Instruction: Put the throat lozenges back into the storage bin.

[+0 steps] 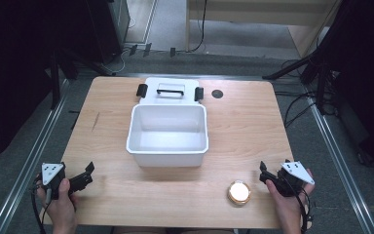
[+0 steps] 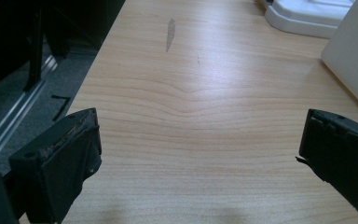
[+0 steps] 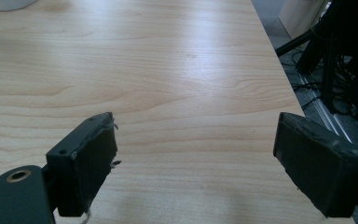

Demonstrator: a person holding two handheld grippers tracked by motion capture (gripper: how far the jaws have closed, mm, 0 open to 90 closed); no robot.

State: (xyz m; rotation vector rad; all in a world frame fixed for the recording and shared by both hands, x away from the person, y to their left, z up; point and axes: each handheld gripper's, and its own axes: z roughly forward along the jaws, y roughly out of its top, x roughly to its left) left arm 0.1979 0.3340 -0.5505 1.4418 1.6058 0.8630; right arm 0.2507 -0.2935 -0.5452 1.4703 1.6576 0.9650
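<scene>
High view: your left gripper (image 1: 88, 173) rests at the lower left of the frame, near the table's (image 1: 243, 131) front edge, jaws spread with nothing between them. Your right gripper (image 1: 268, 171) sits at the lower right, also released and empty. The round yellow-topped container (image 1: 239, 192) stands on the table at lower centre-right, just beside the right gripper and apart from it. The white bin (image 1: 167, 134) stands open at the centre of the frame. Its lid (image 1: 170, 90) lies flat behind it, touching or nearly touching the far wall.

Left gripper view: both jaws rise from the bottom corners, wide apart, over bare wood. The side of the white bin (image 2: 354, 60) shows at the right edge and the lid (image 2: 307, 18) at the upper right.

Right gripper view: the jaws stand apart at the lower left and lower right, with only tabletop (image 3: 168, 70) between them. The table's edge runs down the upper right.
</scene>
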